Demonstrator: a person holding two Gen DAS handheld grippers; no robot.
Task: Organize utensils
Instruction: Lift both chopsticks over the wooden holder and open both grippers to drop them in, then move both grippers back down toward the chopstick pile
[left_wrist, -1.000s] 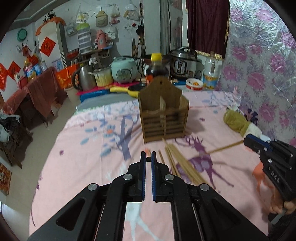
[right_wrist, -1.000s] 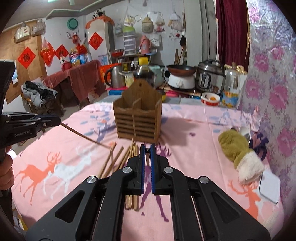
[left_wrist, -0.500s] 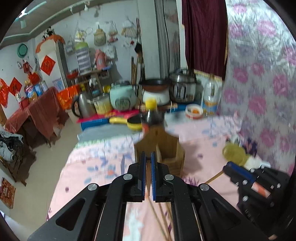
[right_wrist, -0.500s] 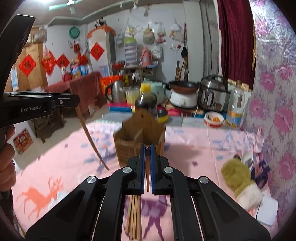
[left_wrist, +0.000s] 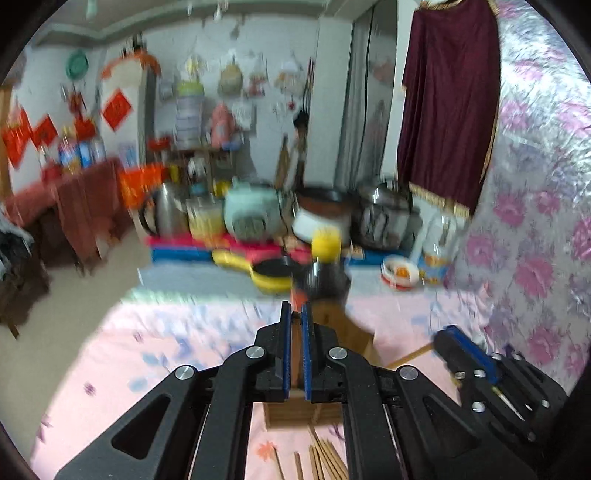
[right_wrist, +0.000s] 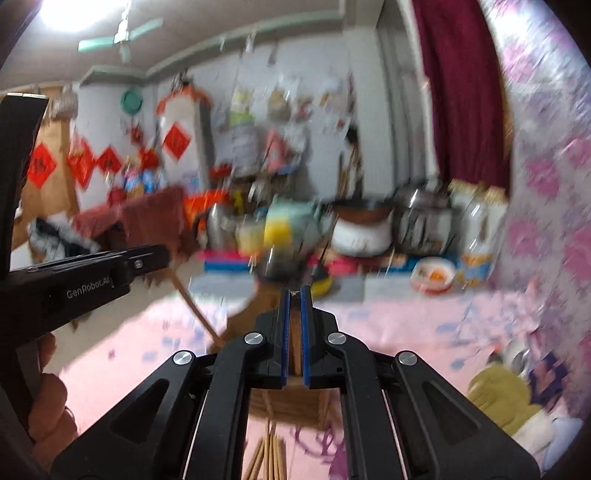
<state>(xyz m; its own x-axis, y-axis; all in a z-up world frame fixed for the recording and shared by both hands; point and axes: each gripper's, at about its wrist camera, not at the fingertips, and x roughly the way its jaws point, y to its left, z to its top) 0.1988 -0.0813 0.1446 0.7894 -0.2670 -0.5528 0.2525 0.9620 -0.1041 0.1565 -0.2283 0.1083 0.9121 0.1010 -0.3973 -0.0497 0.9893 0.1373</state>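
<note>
Left gripper pinches chopstick — right gripper likewise clamps one, seemingly (blurred). Wooden holder below; loose chopsticks near.

Light: room was evenly bright; a ceiling lamp blew out white in the right wrist view.
Blur: motion smear softened the background shelves and pots in both views.
Sharpness: near black fingers stayed crisp.
Edges: fisheye bending, dark vignette corners.

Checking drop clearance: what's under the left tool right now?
Under the left tool: the wooden holder, with loose chopsticks on the pink cloth in front. The holder's inside is hidden by the tool.
</note>
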